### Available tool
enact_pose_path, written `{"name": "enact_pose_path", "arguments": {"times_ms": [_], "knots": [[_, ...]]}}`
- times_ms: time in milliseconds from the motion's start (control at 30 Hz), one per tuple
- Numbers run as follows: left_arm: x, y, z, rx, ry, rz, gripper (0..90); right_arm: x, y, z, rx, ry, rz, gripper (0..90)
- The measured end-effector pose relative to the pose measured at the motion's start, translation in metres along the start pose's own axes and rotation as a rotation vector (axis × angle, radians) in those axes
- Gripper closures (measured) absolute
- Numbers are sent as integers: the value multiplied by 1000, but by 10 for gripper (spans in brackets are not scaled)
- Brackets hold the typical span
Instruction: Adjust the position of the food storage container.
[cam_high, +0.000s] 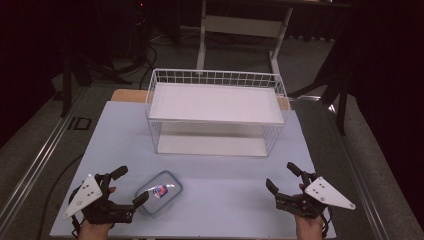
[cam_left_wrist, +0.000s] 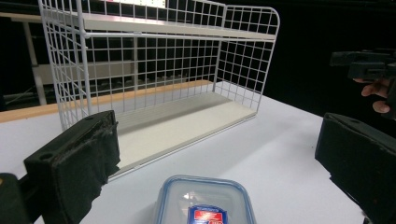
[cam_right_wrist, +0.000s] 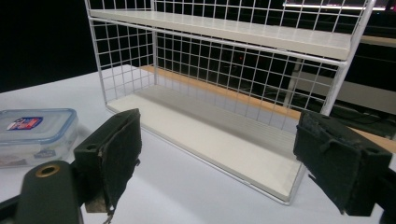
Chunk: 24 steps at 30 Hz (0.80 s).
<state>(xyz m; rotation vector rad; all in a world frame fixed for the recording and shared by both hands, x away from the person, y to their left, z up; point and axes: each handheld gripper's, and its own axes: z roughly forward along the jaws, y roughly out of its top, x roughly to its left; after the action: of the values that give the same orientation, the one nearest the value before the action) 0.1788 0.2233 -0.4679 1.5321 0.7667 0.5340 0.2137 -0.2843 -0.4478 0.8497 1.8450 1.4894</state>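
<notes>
That lidded plastic box (cam_high: 160, 192) near the wire rack (cam_high: 216, 112) looks light, rigid, slick. I'd pinch its short sides; the left hand-held gripper (cam_high: 128, 186) sits wide apart beside it, and the right hand-held gripper (cam_high: 283, 176) is apart too.

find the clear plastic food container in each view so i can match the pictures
High view: the clear plastic food container lies on the table near the bottom left, just beside the left gripper.
Left gripper view: bottom centre, between that gripper's open fingers, cut off by the lower edge.
Right gripper view: far left edge, at mid height.
Shared landmark: the white wire shelf rack stands behind the container in all three.
</notes>
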Motion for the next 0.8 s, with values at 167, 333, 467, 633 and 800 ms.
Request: {"name": "enact_pose_path", "arguments": {"times_ms": [167,333,467,633,800], "knots": [[-3,2,0,0,10,14,8,0,0,0,1,-1,4,151],[-5,7,5,51,-12,13,8,0,1,-1,4,-2,16,146],[-6,10,5,87,-40,2,8,1,1,-2,7,4,18,146],[-1,13,-4,180,-33,55,66,2,-1,-1,13,12,27,146],[11,2,-18,309,-54,83,332,2,-2,2,21,24,47,147]]}}
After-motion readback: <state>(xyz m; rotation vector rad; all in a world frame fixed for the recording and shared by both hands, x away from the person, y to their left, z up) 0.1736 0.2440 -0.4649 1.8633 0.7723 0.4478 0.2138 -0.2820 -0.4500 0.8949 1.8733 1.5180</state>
